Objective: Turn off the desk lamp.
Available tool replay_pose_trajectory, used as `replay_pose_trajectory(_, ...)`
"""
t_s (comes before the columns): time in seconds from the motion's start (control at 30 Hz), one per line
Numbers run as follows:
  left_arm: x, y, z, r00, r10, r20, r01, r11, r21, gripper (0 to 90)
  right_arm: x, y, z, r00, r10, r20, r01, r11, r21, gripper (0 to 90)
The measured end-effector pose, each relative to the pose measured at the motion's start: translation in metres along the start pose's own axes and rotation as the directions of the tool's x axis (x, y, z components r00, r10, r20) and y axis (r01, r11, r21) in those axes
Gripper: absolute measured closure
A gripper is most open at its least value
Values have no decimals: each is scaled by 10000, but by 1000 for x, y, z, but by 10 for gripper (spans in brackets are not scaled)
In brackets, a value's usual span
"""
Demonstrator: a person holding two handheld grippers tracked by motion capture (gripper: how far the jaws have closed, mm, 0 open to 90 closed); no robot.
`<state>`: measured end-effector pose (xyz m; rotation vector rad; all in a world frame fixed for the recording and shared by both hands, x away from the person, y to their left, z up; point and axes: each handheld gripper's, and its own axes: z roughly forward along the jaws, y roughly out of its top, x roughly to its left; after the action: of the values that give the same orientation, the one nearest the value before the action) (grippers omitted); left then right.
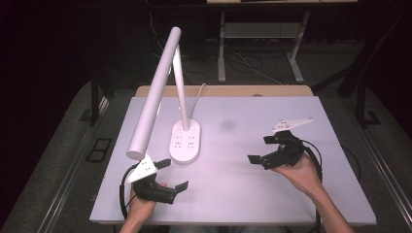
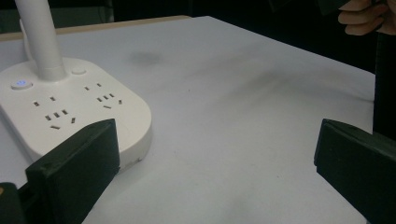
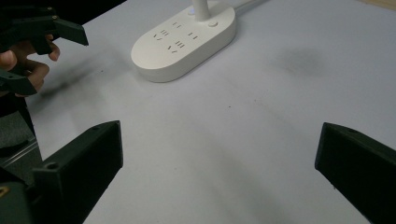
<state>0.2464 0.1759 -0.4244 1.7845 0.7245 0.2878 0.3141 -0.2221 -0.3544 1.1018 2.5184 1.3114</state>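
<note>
Both black two-jaw grippers — left gripper, right gripper — are held wide open, empty, over the white tabletop; white oval-based desk lamp stands between.

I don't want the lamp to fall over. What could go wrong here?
1. The left gripper is open close beside the lamp base; a quick move might bump it.
2. The long lamp head leans out over that gripper, so lifting the hand could knock it.
3. The lamp's cord runs off the table's back edge; pushing the base could tug it.
</note>
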Motion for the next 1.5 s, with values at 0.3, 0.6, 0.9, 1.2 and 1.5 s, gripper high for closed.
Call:
replay_pose_trajectory(0.3, -1, 0, 0, 10000, 40, 55, -40, 10000, 21, 0, 1, 13, 13, 9999, -132, -86, 133, 9998, 136, 9)
replay_pose_trajectory(0.6, 0, 0, -1, 10000, 16, 54, -16, 10000, -31, 0, 3, 34, 28, 9991, -345, -242, 351, 9991, 255, 9)
replay_pose_trajectory(0.9, -1, 0, -1, 9999, 26, 99, -25, 10000, -40, 0, 4, 57, 44, 9985, -482, -252, 491, 9981, 363, 9)
replay_pose_trajectory(1.2, 0, 0, -2, 9999, 37, 96, -36, 10000, -59, 0, -4, 67, 62, 9991, -297, -304, 310, 9986, 434, 9)
replay_pose_trajectory(1.5, 0, 0, -2, 9999, 45, 127, -45, 10000, -56, 0, -14, 76, 78, 9995, -52, -313, 62, 9995, 295, 9)
